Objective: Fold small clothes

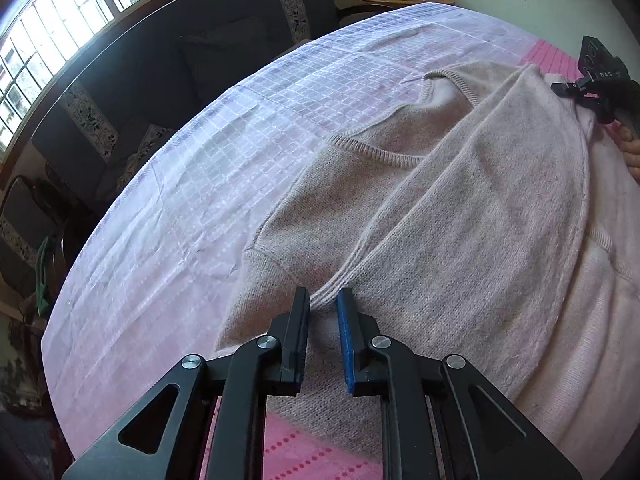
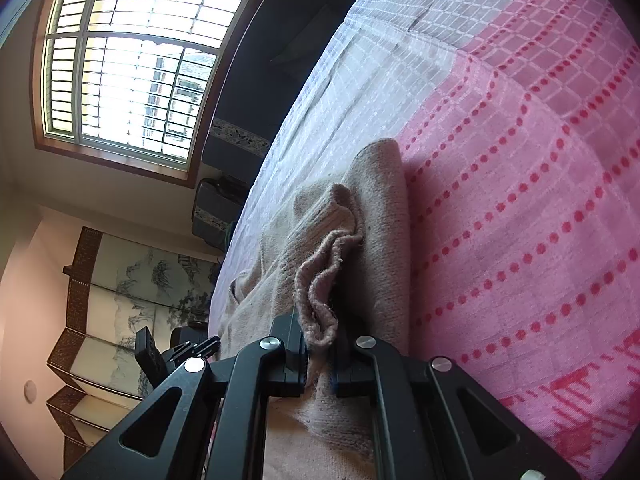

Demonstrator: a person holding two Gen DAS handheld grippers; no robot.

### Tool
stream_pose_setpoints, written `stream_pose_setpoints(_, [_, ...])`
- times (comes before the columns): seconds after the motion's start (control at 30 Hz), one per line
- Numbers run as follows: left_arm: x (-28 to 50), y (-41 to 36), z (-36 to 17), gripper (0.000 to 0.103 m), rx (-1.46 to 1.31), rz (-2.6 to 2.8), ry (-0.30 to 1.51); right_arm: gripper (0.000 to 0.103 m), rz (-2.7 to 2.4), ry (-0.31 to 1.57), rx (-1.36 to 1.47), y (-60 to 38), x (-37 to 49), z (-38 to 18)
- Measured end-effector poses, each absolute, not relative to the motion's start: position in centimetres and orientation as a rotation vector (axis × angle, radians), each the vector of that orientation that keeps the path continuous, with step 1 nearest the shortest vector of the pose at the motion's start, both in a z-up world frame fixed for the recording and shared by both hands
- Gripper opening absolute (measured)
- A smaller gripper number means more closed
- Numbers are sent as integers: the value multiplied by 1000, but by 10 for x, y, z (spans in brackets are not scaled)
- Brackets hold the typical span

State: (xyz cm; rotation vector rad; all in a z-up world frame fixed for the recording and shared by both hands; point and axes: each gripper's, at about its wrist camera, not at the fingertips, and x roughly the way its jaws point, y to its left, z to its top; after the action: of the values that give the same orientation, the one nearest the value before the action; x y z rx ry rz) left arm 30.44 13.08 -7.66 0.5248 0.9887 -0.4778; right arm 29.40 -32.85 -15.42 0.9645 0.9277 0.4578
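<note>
L gripper jaws slightly apart over sweater; R gripper clamped on it.

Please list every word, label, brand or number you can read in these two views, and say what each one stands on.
"DAS" – small pale letters on the black body of the right gripper, seen at the right edge of the left wrist view.
Other markings on that same black body are too small to read.
Nothing readable on the sweater, the bedspread or the left gripper.
</note>
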Motion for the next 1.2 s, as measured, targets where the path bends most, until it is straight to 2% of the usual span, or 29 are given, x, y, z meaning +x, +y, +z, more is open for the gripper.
stream_pose_setpoints(0.1, [307, 139, -73, 51, 474, -478, 997, 6, 457, 927, 965, -328, 294, -154])
stream_pose_setpoints(0.13, [307, 140, -74, 64, 456, -499, 1014, 6, 457, 928, 964, -328, 294, -154])
stream_pose_setpoints(0.23, [301, 135, -78, 65, 466, -572, 1031, 6, 456, 928, 963, -329, 294, -154])
stream_pose_setpoints(0.3, [305, 139, -79, 61, 418, -582, 1039, 6, 455, 927, 963, -329, 294, -154])
stream_pose_setpoints(0.33, [309, 143, -78, 48, 376, -569, 1049, 6, 456, 928, 963, -329, 294, -154])
stream_pose_setpoints(0.37, [312, 146, -76, 26, 356, -541, 1044, 6, 456, 927, 963, -329, 295, -154])
stream_pose_setpoints(0.43, [315, 150, -72, 2, 375, -458, 1005, 6, 456, 928, 964, -329, 294, -154])
stream_pose_setpoints(0.47, [316, 151, -72, 0, 386, -417, 1001, 6, 455, 927, 963, -329, 295, -154])
stream_pose_setpoints(0.6, [311, 149, -77, 0, 469, -346, 970, 6, 454, 925, 965, -328, 294, -155])
stream_pose_setpoints(0.73, [309, 164, -61, 0, 314, -435, 966, 6, 458, 923, 972, -329, 294, -155])
stream_pose_setpoints(0.8, [304, 156, -60, 2, 417, -435, 963, 6, 460, 923, 973, -330, 293, -155])
stream_pose_setpoints(0.83, [303, 151, -62, 6, 473, -433, 968, 6, 461, 923, 973, -330, 294, -155])
stream_pose_setpoints(0.93, [301, 141, -73, 31, 573, -440, 1000, 6, 462, 920, 977, -330, 292, -156])
stream_pose_setpoints(1.07, [308, 144, -73, 35, 535, -449, 1016, 6, 461, 919, 977, -331, 291, -156])
stream_pose_setpoints(1.2, [310, 153, -70, 35, 417, -557, 1068, 6, 461, 919, 977, -331, 292, -156])
